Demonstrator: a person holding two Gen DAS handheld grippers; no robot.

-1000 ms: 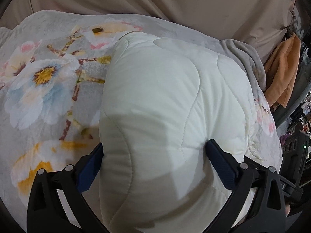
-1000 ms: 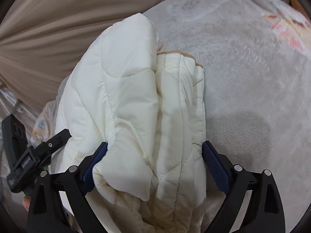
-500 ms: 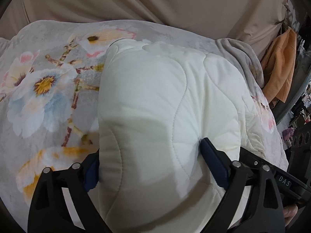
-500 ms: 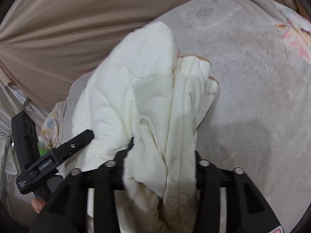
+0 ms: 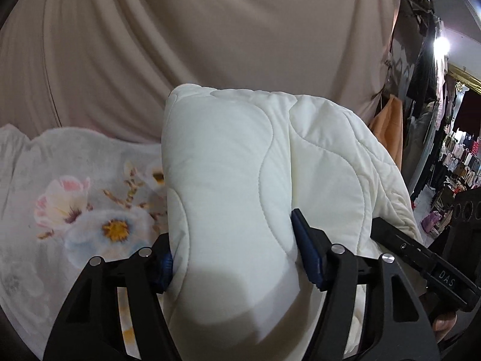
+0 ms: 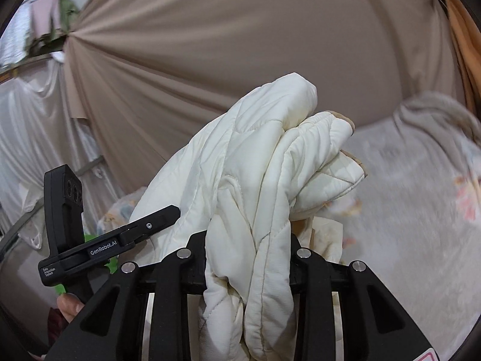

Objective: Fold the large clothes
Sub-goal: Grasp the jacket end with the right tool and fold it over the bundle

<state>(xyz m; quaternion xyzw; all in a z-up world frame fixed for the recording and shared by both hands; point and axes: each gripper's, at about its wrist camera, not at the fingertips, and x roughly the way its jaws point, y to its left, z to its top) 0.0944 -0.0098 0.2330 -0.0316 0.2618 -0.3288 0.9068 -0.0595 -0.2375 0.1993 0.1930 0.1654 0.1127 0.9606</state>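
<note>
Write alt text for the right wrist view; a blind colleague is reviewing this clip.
The right gripper is clamped on a bunched white quilted jacket, which is raised in front of a beige curtain. The left gripper shows at lower left, a grey floral blanket at right.

Cream quilted jacket; grey floral blanket; beige curtain.

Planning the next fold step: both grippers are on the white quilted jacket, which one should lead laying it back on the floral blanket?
Left, probably. The left gripper pinches a broad, smooth panel of the jacket, above the floral blanket. The right gripper clamps a bunched, twisted wad.
</note>
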